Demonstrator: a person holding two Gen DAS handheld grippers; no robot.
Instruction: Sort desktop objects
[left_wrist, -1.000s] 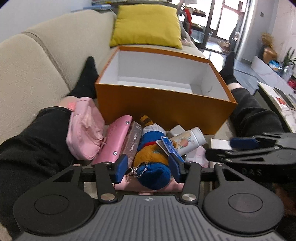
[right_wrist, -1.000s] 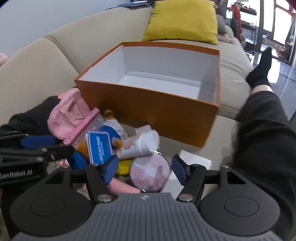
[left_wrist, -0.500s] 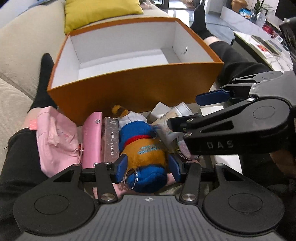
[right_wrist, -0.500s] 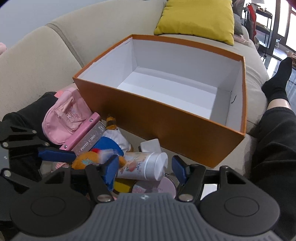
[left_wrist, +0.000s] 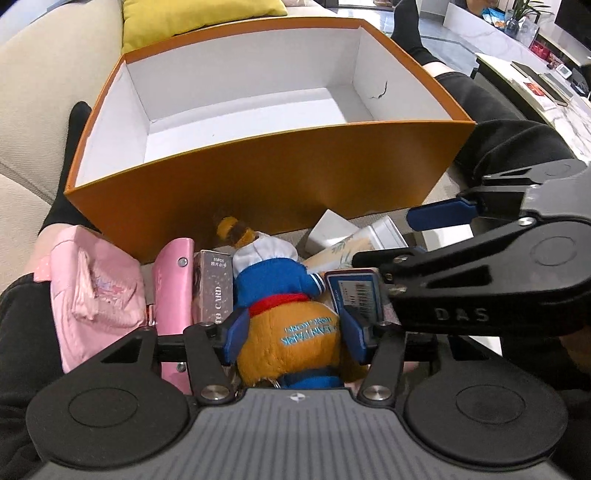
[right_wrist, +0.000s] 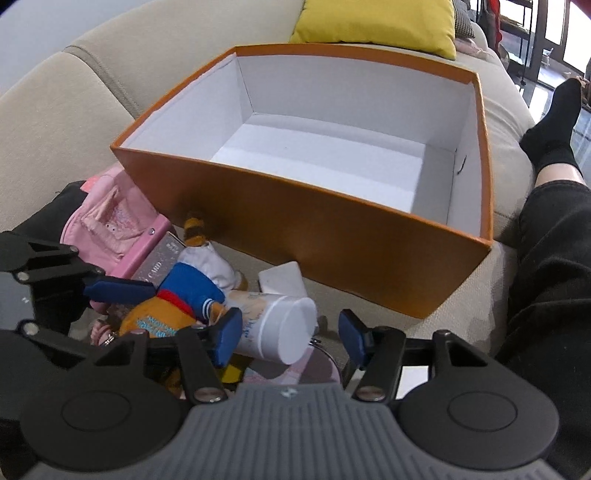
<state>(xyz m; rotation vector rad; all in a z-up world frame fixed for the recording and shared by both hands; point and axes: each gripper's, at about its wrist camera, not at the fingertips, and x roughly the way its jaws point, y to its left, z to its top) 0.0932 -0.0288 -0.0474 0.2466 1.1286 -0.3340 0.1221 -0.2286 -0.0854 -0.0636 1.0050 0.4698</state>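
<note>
Left fingers (left_wrist: 236, 330) widen astride the plush toy (left_wrist: 291, 332), its feet hidden; right fingers (right_wrist: 226, 336) narrow around the bottle (right_wrist: 275, 326).

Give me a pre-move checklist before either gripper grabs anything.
1. Box open, nothing inside: ok.
2. Plush sits between the left gripper fingers: ok.
3. Left grip firm: not ok, jaws opening.
4. Bottle lies between the right gripper fingers: ok.
5. Right grip closed on it: not ok, closing, a gap shows on one side.
6. The two grippers clear of each other: cannot tell, they crowd together.
</note>
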